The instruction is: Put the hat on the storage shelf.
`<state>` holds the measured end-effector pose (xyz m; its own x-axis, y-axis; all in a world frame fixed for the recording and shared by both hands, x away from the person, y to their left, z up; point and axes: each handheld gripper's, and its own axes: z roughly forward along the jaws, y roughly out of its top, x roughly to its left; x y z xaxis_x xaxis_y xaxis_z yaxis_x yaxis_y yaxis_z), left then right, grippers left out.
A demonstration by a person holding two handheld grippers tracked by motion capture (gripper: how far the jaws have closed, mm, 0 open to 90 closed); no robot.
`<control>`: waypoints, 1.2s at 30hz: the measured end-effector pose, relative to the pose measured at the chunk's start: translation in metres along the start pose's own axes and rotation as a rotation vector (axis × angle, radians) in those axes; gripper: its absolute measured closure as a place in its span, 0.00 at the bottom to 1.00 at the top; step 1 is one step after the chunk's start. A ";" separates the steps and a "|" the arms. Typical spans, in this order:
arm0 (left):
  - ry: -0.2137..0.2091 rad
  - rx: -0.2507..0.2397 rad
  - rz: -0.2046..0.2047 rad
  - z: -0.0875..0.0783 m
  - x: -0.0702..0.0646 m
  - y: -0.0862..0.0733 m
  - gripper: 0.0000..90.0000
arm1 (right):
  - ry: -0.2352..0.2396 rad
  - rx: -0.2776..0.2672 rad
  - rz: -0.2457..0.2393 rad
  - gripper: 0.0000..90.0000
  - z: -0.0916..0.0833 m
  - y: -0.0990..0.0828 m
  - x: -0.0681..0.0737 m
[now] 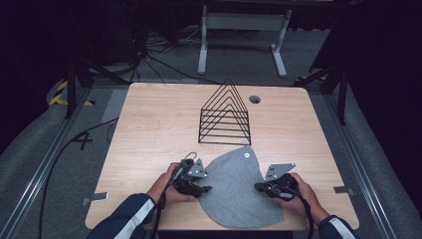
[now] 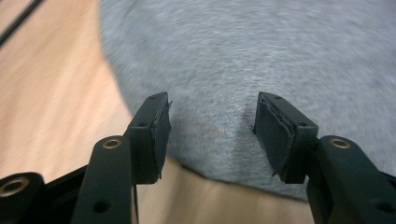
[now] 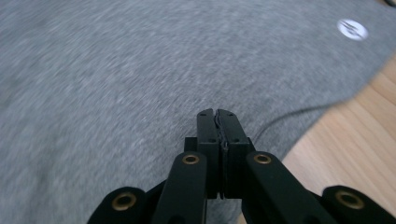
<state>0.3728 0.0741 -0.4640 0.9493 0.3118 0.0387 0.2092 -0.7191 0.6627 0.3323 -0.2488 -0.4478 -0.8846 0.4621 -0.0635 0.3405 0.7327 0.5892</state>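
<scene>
A grey cloth (image 1: 239, 191) lies flat on the wooden table (image 1: 149, 129) near its front edge, with a small white label (image 1: 246, 155) at its far tip. My left gripper (image 1: 205, 189) is at the cloth's left edge. In the left gripper view the cloth (image 2: 261, 56) lies under my left gripper (image 2: 210, 126), which is open with nothing pinched between the pads. My right gripper (image 1: 259, 187) is at the cloth's right edge. In the right gripper view my right gripper (image 3: 217, 114) has its pads pressed together over the cloth (image 3: 116, 70). Whether any fabric is caught between them I cannot tell.
A black wire rack (image 1: 225, 117) with a peaked top stands mid-table just behind the cloth. A round cable hole (image 1: 255, 99) sits at the back right. Bare wood lies to the left and right of the cloth. A white desk frame (image 1: 244, 30) stands on the floor beyond.
</scene>
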 end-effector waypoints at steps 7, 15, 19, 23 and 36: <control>0.069 -0.014 -0.050 -0.001 0.026 -0.004 0.51 | 0.040 -0.004 -0.053 0.99 0.011 0.015 0.015; 0.136 -0.013 -0.092 0.008 0.051 0.006 0.51 | 0.090 -0.013 -0.078 0.99 0.021 0.028 0.026; 0.186 0.007 -0.080 0.008 0.049 0.015 0.46 | 0.060 -0.021 -0.098 0.93 0.025 0.036 0.032; 0.164 -0.035 -0.059 -0.006 0.029 0.019 0.44 | 0.000 -0.106 -0.038 0.91 0.008 0.037 0.016; -0.007 -0.065 0.061 0.003 -0.062 0.032 0.44 | -0.209 -0.110 0.064 0.92 0.004 0.025 -0.047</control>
<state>0.3217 0.0303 -0.4472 0.9615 0.2643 0.0748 0.1359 -0.6947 0.7064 0.3835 -0.2505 -0.4336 -0.7732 0.6076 -0.1818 0.3470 0.6452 0.6806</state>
